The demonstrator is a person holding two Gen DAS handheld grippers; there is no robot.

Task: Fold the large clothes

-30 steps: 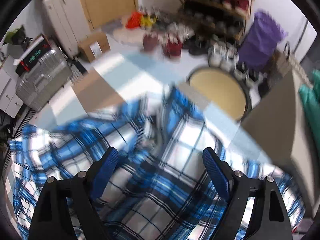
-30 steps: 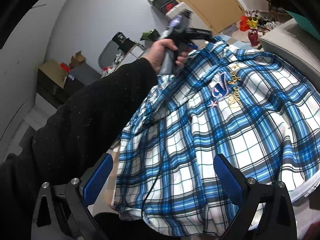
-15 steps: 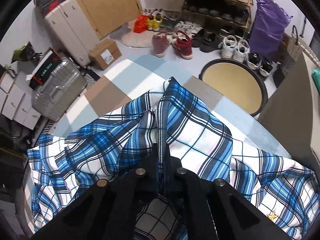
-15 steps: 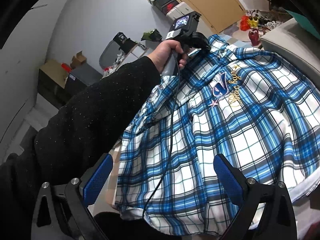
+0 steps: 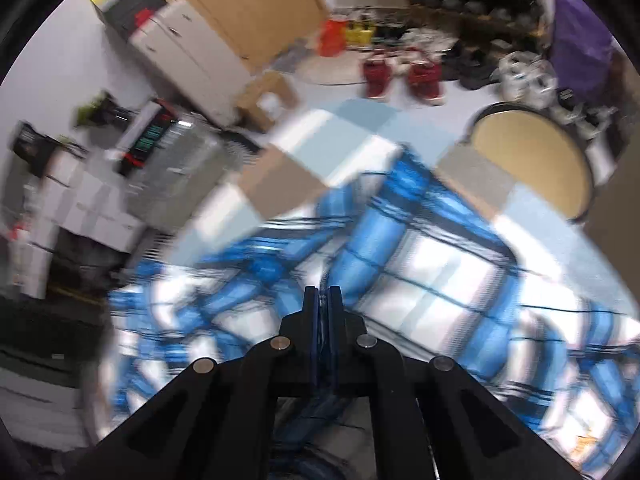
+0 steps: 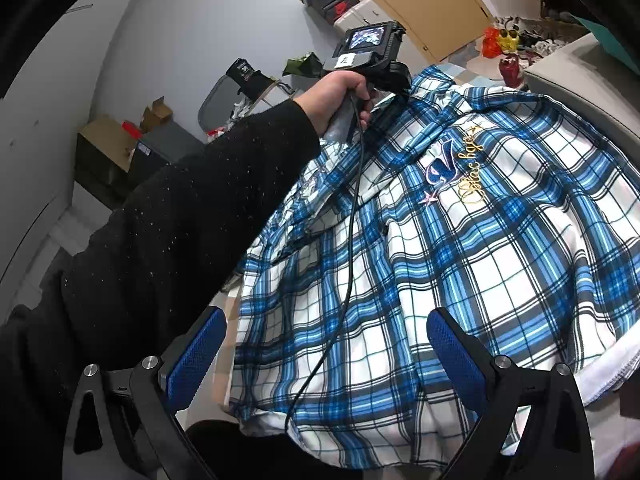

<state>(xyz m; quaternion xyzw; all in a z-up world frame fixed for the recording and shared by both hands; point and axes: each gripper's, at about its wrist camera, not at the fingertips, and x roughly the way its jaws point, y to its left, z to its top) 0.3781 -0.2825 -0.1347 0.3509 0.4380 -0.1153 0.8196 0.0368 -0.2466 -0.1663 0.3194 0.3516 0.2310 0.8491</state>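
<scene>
One shirt (image 5: 432, 276) pinched in left gripper (image 5: 322, 300)

The shirt (image 6: 460, 248) bears a blue embroidered "V" and gold script too curly to read surely. A white tag on the left gripper (image 6: 394, 98) reads "左".

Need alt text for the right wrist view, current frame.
A blue and white plaid shirt lies spread on a table, with the open right gripper above its near hem. Across it, a hand in a black sleeve holds the left gripper at the collar.
</scene>
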